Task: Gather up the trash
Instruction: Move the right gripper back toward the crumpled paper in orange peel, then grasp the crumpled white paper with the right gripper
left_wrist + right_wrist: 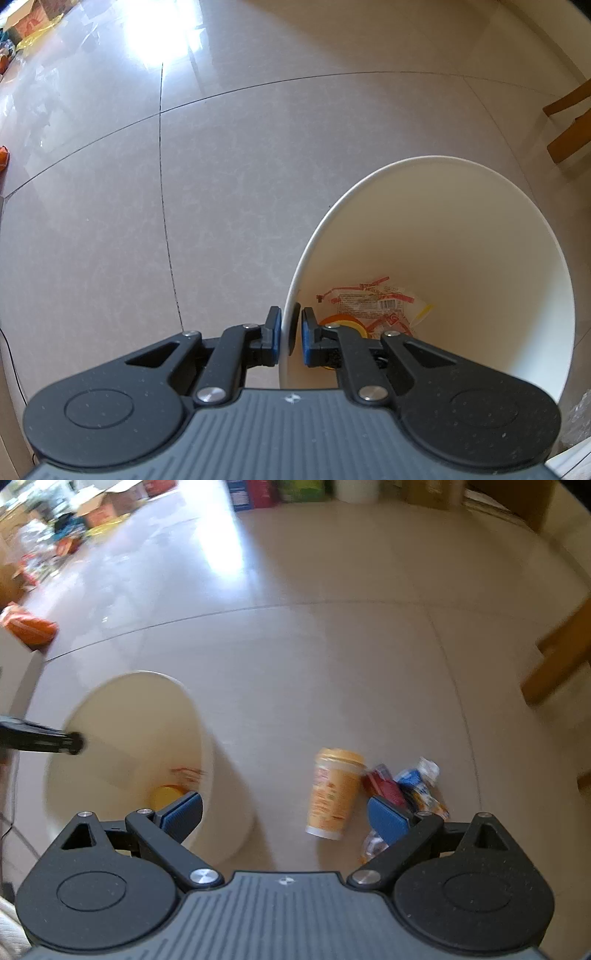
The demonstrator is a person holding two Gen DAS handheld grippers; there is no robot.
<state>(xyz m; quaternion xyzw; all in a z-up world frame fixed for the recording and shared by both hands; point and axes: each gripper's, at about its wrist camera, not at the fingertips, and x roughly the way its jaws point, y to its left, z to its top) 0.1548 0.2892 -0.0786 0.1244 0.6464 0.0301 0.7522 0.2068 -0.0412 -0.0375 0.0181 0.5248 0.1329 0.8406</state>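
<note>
A yellow paper cup [334, 794] lies on its side on the tiled floor [332, 657], just right of a white bin [221, 760], with crumpled wrappers [406, 786] touching it. It looks light and easily crushed, so a gentle hold across its middle seems best. The right gripper [284, 812] points steeply down above it, fingers spread wide and empty. The left gripper [291, 332] pinches the bin's rim [286, 321], fingers pressed on the wall.
</note>
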